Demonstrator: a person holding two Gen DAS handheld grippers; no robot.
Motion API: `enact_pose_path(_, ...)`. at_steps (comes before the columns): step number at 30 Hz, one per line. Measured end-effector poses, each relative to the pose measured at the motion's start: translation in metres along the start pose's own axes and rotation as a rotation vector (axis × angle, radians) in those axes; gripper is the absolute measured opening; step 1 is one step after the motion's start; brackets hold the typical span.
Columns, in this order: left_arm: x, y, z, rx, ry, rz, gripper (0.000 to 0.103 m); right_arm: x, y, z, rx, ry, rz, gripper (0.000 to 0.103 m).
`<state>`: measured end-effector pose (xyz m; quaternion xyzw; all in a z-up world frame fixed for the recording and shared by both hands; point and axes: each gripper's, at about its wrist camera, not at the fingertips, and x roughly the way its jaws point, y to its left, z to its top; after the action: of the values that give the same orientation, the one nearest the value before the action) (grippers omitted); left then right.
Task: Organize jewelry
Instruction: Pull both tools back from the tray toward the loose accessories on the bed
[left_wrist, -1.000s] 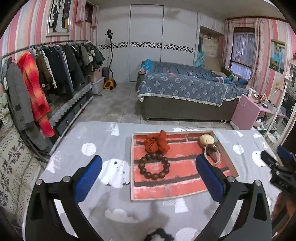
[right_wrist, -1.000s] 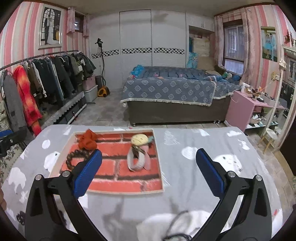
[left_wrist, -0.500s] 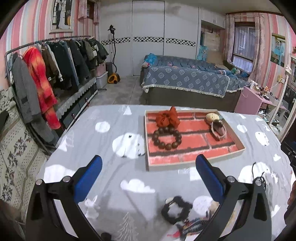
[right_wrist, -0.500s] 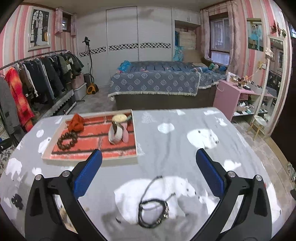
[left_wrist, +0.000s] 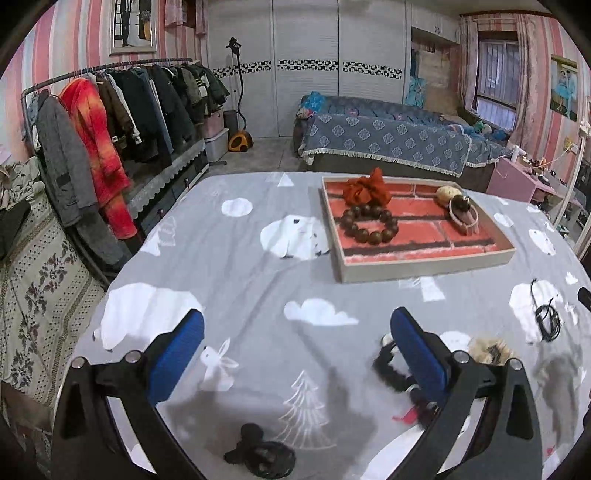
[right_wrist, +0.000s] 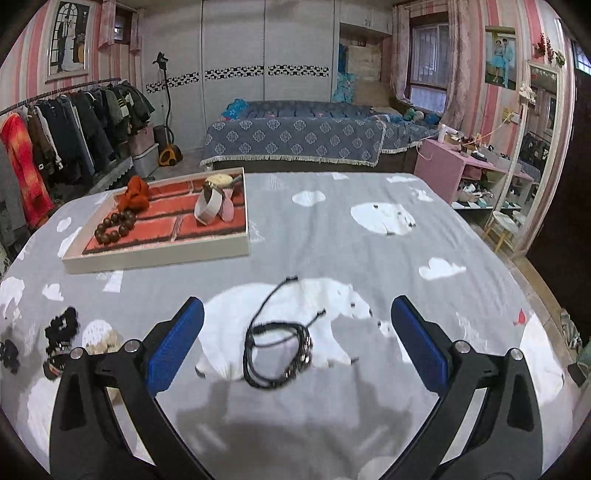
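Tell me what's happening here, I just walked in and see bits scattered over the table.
A person is tidying jewelry with two handheld grippers. The tray already holds a bead bracelet, an orange scrunchie and a watch. The right gripper hovers open over a black cord bracelet on the tablecloth. The left gripper is open and empty, near a black hair tie.

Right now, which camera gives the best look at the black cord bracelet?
The right wrist view: the black cord bracelet lies centred between the open fingers, coils clear. The left wrist view shows it small and distorted at the far right edge.
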<state>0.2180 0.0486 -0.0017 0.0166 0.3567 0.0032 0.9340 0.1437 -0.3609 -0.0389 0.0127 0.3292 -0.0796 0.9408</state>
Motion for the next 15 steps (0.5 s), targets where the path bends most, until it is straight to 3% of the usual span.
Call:
enact_pose_path(9, -0.001, 0.007, -0.032, 0.018, 0.025, -0.025, 0.099, -0.005, 0.019, -0.026, -0.051, 0.012, -0.025, 0.099)
enact_pose_path(15, 0.007, -0.006, -0.043, 0.002, 0.091, -0.081, 0.099, 0.004, 0.018, -0.024, -0.073, 0.021, -0.050, 0.099)
